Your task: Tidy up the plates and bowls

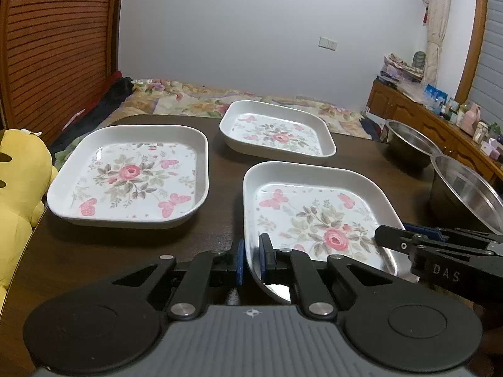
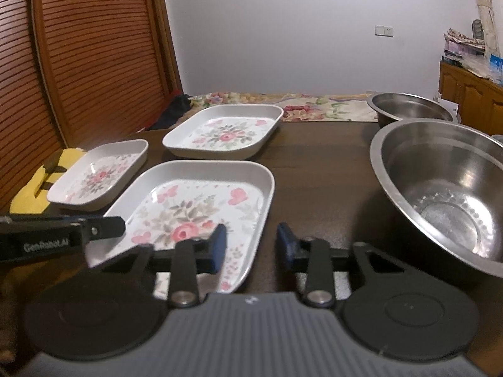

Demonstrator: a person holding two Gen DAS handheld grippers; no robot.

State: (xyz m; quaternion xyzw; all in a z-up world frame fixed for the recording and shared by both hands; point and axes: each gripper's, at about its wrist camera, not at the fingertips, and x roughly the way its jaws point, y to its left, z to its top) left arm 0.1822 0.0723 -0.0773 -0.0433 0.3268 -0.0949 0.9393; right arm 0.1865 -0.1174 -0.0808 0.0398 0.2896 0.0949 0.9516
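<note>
Currently the nearest floral plate (image 1: 314, 220) is straddled at its near-left rim by the left gripper (image 1: 251, 260): one blue pad sits outside the wall and one inside, a narrow gap between them, and whether the rim is truly pinched cannot be told. The right gripper (image 2: 251, 248) is held with its fingers apart, one pad over the plate's right side and the other beyond the rim above the dark table (image 2: 314, 172); nothing is gripped.

All places are given from this nearest plate. A second floral plate (image 1: 132, 176) lies to its left, well apart, and a third floral plate (image 1: 276, 132) lies behind it. To its right a large steel bowl (image 2: 440, 194) stands near, with a second steel bowl (image 2: 411, 106) behind that one. A yellow plush toy (image 1: 19, 182) is seen beyond the table's left edge.

The plates are judged stiff, fairly light and glossy, so likely slippery, and breakable if ceramic. The raised rim wall is the sensible hold, pinched firmly across its thickness, best from opposite sides so the plate stays level. The bowls are judged light, rigid and smooth, best taken at the flared lip.
</note>
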